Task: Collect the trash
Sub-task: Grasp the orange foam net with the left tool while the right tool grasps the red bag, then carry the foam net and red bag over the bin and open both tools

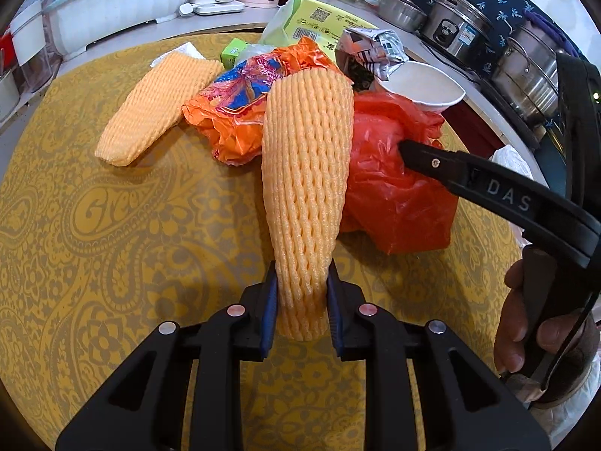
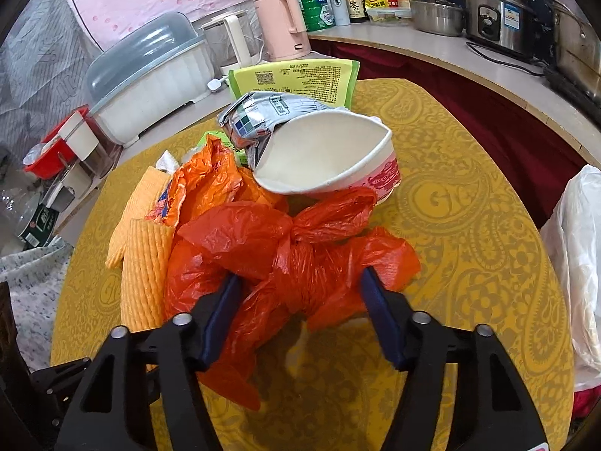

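Note:
My left gripper (image 1: 302, 300) is shut on a yellow foam fruit net (image 1: 306, 173), which it holds over the yellow table. A second foam net (image 1: 157, 107) lies at the left. The trash pile holds a red plastic bag (image 2: 293, 248), an orange wrapper (image 1: 240, 109), a squashed paper cup (image 2: 330, 154), a silver foil pack (image 2: 263, 116) and a green packet (image 2: 296, 75). My right gripper (image 2: 300, 308) is open, its jaws on either side of the red bag's near end. It also shows in the left wrist view (image 1: 403, 148), with its tip against the red bag (image 1: 390, 191).
The table (image 1: 112, 263) carries a yellow paisley cloth. A counter behind holds a pink kettle (image 2: 285, 26), a covered dish rack (image 2: 150, 75), bottles, steel pots (image 1: 462, 28) and a rice cooker. A white plastic bag (image 2: 578, 263) hangs at the table's right edge.

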`<state>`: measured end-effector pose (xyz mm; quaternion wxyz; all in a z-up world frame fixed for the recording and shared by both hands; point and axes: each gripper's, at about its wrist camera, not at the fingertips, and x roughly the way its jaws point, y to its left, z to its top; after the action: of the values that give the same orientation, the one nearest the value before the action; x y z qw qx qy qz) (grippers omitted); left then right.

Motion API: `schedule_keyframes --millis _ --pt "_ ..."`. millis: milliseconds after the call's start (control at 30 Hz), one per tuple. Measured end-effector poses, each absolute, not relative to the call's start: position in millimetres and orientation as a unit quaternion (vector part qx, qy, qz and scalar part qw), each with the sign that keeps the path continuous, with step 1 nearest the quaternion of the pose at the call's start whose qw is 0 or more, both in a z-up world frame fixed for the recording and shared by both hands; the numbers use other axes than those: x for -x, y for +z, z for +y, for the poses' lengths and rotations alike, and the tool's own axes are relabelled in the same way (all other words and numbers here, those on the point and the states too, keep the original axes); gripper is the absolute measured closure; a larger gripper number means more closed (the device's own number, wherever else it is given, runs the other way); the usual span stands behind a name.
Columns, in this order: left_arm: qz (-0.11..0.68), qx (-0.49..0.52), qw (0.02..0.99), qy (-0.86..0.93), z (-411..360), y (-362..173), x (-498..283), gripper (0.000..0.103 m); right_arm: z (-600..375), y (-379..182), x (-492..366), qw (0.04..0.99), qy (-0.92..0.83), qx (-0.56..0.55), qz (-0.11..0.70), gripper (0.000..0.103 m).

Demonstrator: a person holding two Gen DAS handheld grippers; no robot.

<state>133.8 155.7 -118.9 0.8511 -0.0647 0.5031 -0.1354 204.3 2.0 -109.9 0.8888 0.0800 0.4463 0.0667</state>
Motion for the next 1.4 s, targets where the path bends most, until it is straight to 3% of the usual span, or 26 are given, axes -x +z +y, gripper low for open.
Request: schedule_keyframes --millis 33,100,367,867,1400 --pt "0.502 0.062 0.852 -0.135 154.6 -118.2 -132.8 0.081 1.9 -110.1 -202.8 0.889 0.069 -0.078 0.447 0.056" --pt "0.5 0.06 0.853 -0.136 153.2 -117.0 -129.2 0.081 -0.5 -109.3 -198.6 0.887 0.074 -0.083 0.448 0.073" --pt "0.491 0.054 0.858 -0.139 148.9 -104.4 -106.3 0.081 -6.0 -96.5 -169.5 0.892 0.073 -0.08 0.44 0.096" --pt "0.448 0.028 0.876 -0.175 112.3 -57.6 -59.1 0.081 -61.5 -46.3 -93.1 0.916 0.033 -0.098 0.388 0.097" --pt "0.4 -0.046 0.869 -0.287 -34.5 -22.9 -65.9 0.081 -210.4 -15.2 -49.2 0.927 -0.096 -0.141 0.334 0.097"
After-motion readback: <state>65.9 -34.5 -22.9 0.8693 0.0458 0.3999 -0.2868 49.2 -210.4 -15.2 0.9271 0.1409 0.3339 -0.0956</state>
